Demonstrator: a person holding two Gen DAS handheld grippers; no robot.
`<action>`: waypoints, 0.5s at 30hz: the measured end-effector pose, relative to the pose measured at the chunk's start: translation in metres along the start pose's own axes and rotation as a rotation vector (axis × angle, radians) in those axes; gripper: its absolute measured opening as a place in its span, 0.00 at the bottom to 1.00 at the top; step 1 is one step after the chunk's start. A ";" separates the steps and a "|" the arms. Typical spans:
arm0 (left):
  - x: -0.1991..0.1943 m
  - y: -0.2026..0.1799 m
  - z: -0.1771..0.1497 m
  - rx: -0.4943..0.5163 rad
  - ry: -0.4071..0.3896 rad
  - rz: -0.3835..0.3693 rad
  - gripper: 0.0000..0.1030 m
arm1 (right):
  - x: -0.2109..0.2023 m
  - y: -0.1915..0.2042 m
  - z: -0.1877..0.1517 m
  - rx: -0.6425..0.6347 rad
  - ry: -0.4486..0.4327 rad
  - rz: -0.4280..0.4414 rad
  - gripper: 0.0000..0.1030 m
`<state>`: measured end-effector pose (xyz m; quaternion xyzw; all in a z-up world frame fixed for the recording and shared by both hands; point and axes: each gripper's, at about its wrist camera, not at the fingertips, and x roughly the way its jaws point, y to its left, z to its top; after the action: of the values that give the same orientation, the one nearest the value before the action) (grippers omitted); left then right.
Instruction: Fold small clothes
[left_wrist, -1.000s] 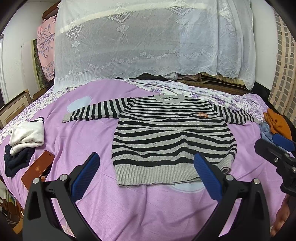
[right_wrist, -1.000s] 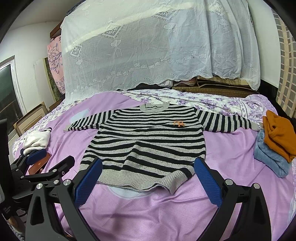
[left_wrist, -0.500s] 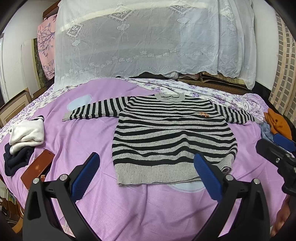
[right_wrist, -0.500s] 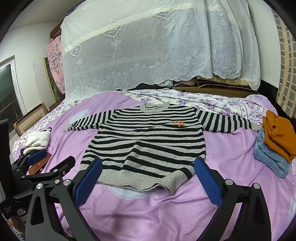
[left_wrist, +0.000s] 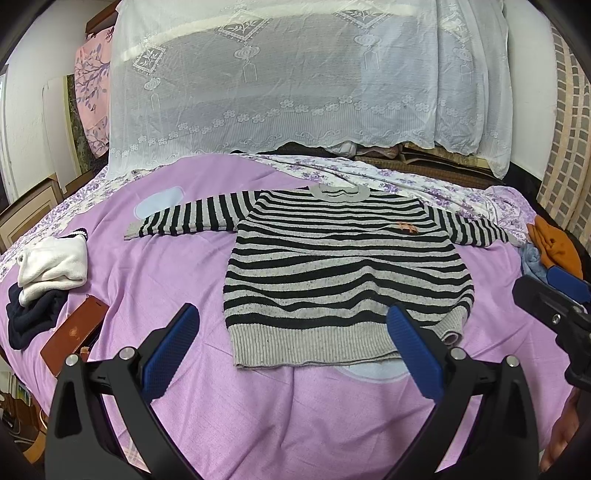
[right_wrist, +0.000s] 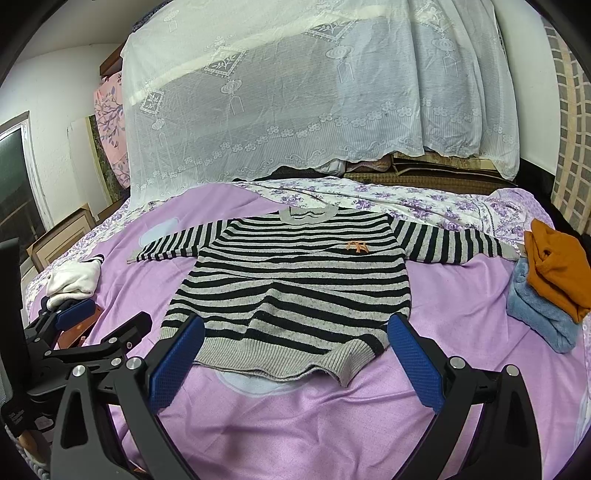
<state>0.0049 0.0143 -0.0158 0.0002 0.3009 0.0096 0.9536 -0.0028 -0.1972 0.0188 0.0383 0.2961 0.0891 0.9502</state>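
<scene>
**Sweater lying flat, both claws waiting above the hem**

You are holding the left claw (left_wrist: 291, 350) with its blue pads spread wide and nothing between them, hovering just short of the hem. The striped sweater (left_wrist: 343, 273) is lying face up on the purple bedspread (left_wrist: 155, 266), sleeves stretched out to either side, collar toward the far end. Its near right hem corner is curling under, so you are better off flattening that first. Your right claw (right_wrist: 295, 358) is likewise gaping and empty, just above the hem. As I judge it, you are lining up the first fold: aim each claw at a sleeve or side edge, pinch only the knit, not the bedspread, and be lifting both sides evenly to avoid skewing the stripes.
</scene>
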 end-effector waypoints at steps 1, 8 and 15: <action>0.000 0.000 0.000 0.000 0.000 0.000 0.96 | 0.000 0.000 0.000 0.000 0.000 0.000 0.97; 0.001 0.000 -0.004 -0.002 0.004 0.000 0.96 | 0.000 0.000 -0.001 0.000 0.000 0.000 0.97; 0.006 -0.002 -0.002 -0.008 0.022 0.000 0.96 | 0.001 -0.005 0.000 0.013 0.002 0.001 0.97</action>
<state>0.0083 0.0123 -0.0207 -0.0035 0.3114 0.0108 0.9502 -0.0011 -0.2014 0.0171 0.0445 0.2977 0.0875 0.9496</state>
